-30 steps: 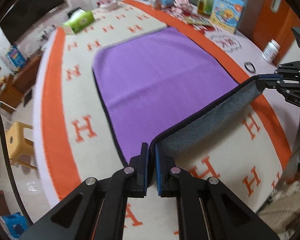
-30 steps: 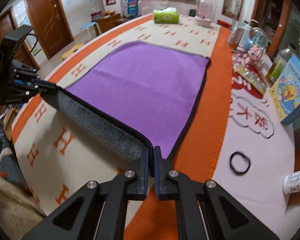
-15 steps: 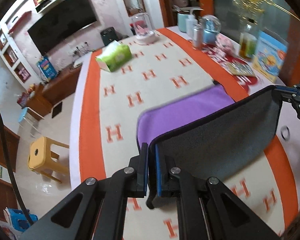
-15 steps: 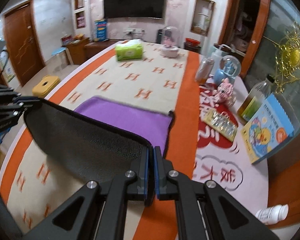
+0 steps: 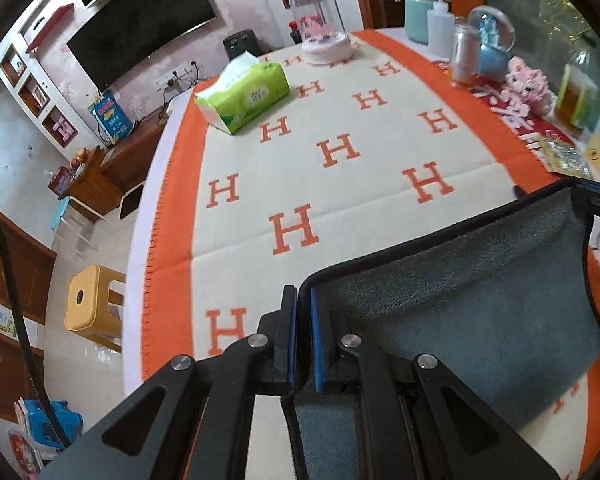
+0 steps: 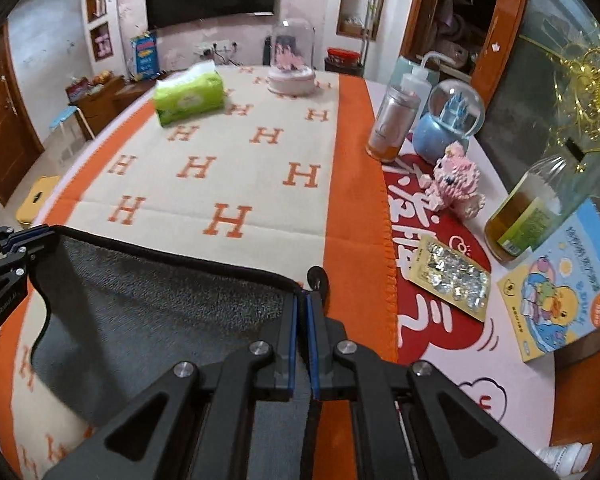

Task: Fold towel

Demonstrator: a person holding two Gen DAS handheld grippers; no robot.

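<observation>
The towel [image 5: 471,308] shows its grey underside with a dark hem; its purple face is hidden. It hangs stretched between the two grippers, over the cream and orange H-patterned tablecloth [image 5: 339,148]. My left gripper [image 5: 303,300] is shut on one towel corner. My right gripper [image 6: 300,304] is shut on the other corner of the same edge. The towel also shows in the right wrist view [image 6: 160,304]. The right gripper appears at the right edge of the left wrist view [image 5: 599,200], and the left gripper at the left edge of the right wrist view [image 6: 4,256].
A green tissue pack [image 5: 244,96] and a glass dome [image 5: 319,28] stand at the table's far end. Bottles [image 6: 395,120], a snow globe [image 6: 451,120], a pink toy [image 6: 455,180], a jar [image 6: 535,208] and a book [image 6: 559,304] line the right side. A yellow stool [image 5: 92,304] stands left of the table.
Both grippers have lifted the held towel edge and carried it forward towards the far end. The purple face is now out of sight and only the grey underside shows.
</observation>
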